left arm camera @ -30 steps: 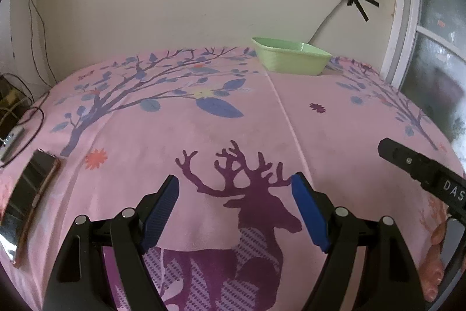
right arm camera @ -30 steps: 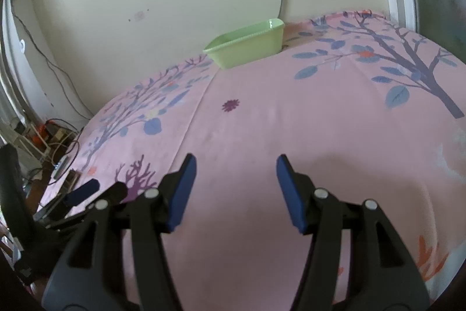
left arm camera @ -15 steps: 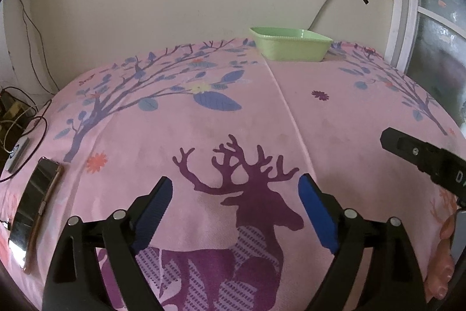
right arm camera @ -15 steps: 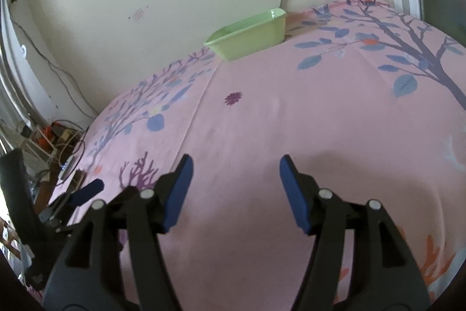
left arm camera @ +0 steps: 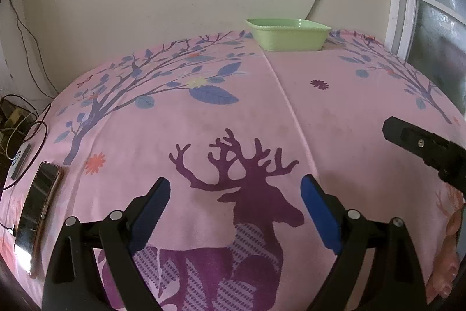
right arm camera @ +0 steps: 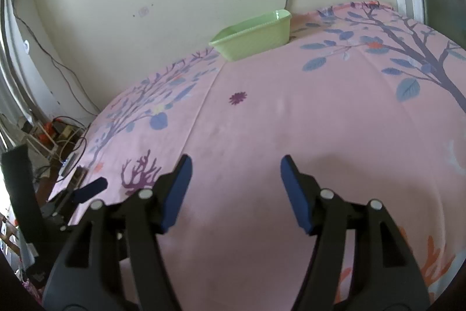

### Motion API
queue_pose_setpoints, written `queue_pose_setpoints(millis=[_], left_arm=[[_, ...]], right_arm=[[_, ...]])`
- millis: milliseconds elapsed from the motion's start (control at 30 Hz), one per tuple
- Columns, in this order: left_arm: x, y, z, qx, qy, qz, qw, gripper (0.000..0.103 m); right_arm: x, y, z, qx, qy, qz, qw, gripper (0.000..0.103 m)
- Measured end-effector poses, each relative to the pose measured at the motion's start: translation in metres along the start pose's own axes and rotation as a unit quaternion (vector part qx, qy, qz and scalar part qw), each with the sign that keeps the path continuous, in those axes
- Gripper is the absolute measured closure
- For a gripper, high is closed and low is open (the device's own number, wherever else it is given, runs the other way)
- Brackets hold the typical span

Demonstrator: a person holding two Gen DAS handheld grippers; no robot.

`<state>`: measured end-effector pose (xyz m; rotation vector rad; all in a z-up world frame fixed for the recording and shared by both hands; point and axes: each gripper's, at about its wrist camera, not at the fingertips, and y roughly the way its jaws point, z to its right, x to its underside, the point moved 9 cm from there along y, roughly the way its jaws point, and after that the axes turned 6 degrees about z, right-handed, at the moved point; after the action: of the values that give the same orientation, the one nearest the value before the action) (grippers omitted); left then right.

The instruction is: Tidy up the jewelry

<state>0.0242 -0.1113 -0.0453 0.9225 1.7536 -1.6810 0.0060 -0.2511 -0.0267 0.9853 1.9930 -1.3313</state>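
**A:** What does your left wrist view give you?

**B:** Your left gripper (left arm camera: 236, 209) hangs low over the pink printed cloth (left arm camera: 335, 112) on the bench, jaws wide apart with nothing between them, right above the purple deer print (left arm camera: 250, 194). The green tray (left arm camera: 288, 38) sits at the far edge of the bench against the wall, well apart from you. A phone (left arm camera: 38, 212) lies flat at the cloth's left edge, and a tangle of cables (left arm camera: 26, 124) runs beyond it. At the right edge you can see the tip of your right gripper (left arm camera: 422, 147) and a bit of your hand below it.

**A:** Any jewelry in that view?

**B:** You cannot make out any piece on the cloth, and the tray's inside is hidden from this angle.

**A:** And the right wrist view?

**B:** Your right gripper (right arm camera: 236, 185) is also over the cloth (right arm camera: 291, 95), jaws apart and holding nothing. The green tray (right arm camera: 253, 37) stands far ahead by the wall, a little to the left; only its near side and rim show. Your left gripper (right arm camera: 87, 191) appears low at the left, just beside the cloth's edge.
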Motion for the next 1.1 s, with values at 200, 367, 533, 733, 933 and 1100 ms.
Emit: queue_pose_setpoints(millis=[200,367,533,733,933,1100], left_arm=[[-0.0004,-0.0001,0.0009,-0.001,0.002,0.001,1.0,0.035],[-0.0004,-0.0003,0.0003,0.003,-0.001,0.0,1.0,0.035],[-0.0005,-0.0004,0.0006,0.003,0.001,0.001,1.0,0.035],[-0.0004,-0.0005,0.0009,0.004,0.001,0.001,1.0,0.035],[-0.0008,-0.001,0.0013,0.003,0.003,0.002,1.0,0.035],[-0.0012,-0.0013,0.0014,0.004,0.002,0.001,1.0,0.035]], right_arm=[[-0.0004,0.0006,0.001,-0.004,0.004,0.0,1.0,0.042],[-0.0001,0.0008,0.0022,-0.005,0.008,-0.001,1.0,0.042],[0.0002,0.0012,0.0023,-0.005,0.011,-0.002,1.0,0.042],[0.0003,0.0016,0.0029,-0.005,0.011,-0.002,1.0,0.042],[0.0003,0.0017,0.0034,-0.006,0.012,-0.002,1.0,0.042],[0.0003,0.0018,0.0036,-0.006,0.012,-0.002,1.0,0.042]])
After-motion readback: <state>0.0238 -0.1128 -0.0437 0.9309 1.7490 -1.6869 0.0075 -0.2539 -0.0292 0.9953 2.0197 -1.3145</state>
